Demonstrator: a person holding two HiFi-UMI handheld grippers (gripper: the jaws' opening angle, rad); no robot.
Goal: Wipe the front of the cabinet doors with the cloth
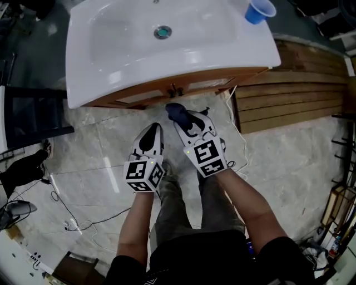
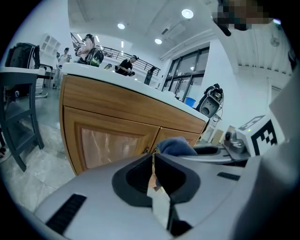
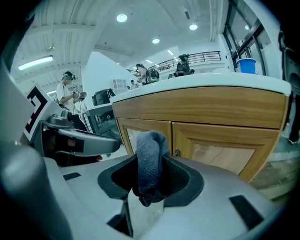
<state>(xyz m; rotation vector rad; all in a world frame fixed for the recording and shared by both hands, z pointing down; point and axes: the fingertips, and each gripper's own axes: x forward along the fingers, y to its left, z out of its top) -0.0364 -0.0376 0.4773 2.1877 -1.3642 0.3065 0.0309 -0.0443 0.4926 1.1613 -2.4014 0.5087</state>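
My right gripper [image 1: 179,114] is shut on a dark blue cloth [image 3: 150,159], which bulges out past the jaw tips [image 1: 174,111] a short way from the wooden cabinet doors [image 3: 206,145]. The two doors [image 2: 110,140] sit side by side under a white sink top [image 1: 111,61], small knobs at their meeting edge. My left gripper [image 1: 153,129] hangs beside the right one, a little farther back from the doors, jaws closed together with nothing between them. In the left gripper view the cloth [image 2: 176,146] shows just right of the jaw tips.
A blue cup [image 1: 259,10] stands on the sink top's far right corner. A white cable [image 1: 236,125] runs down the floor right of the cabinet, next to wooden planks [image 1: 295,94]. A dark chair [image 2: 21,117] stands left of the cabinet. People stand in the background.
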